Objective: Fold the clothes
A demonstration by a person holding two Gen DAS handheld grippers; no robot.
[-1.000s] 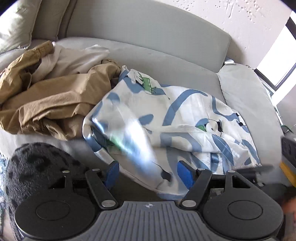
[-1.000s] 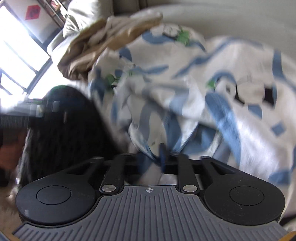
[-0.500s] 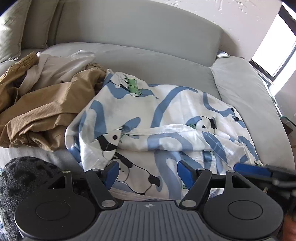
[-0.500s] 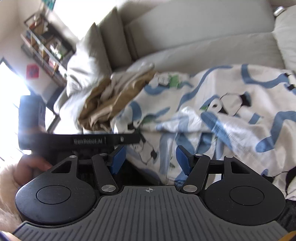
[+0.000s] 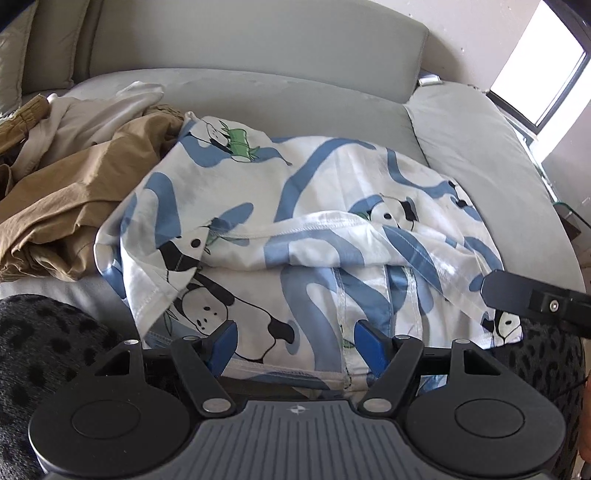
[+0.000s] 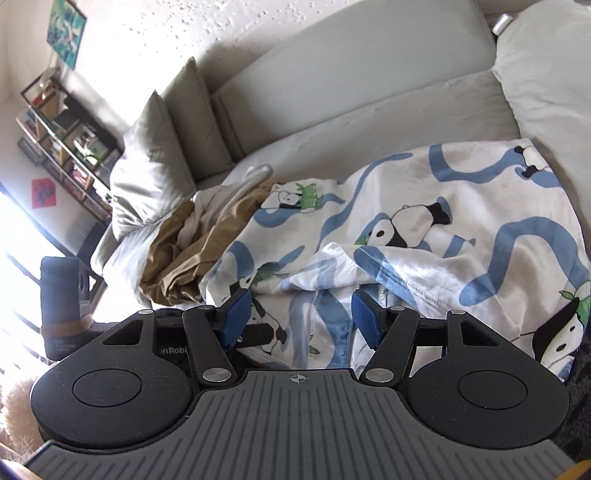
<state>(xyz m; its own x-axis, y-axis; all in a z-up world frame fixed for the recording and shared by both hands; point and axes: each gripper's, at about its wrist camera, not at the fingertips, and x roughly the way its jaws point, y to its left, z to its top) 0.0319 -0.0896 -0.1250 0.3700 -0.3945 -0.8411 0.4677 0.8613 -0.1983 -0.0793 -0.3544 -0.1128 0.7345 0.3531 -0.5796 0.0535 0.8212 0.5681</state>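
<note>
Sofa (image 5: pixel 332 99); panda garment (image 5: pixel 332 206); gripper label unreadable.

A grey sofa (image 5: pixel 280 107) fills both views, with a wide seat, a padded backrest (image 5: pixel 258 40) and a rounded armrest (image 5: pixel 476 147) at one end. At the other end a pale cushion (image 6: pixel 147 173) leans against the back cushions. Behind it rises a white textured wall (image 6: pixel 229 26) with a small teal picture (image 6: pixel 66 31) hung high. An open shelf unit (image 6: pixel 62 133) packed with books and small items stands in the corner, with a red square sign (image 6: pixel 43 192) below it. Strong daylight pours through a window (image 5: pixel 535 66) beside the armrest and washes out the floor near the shelf
</note>
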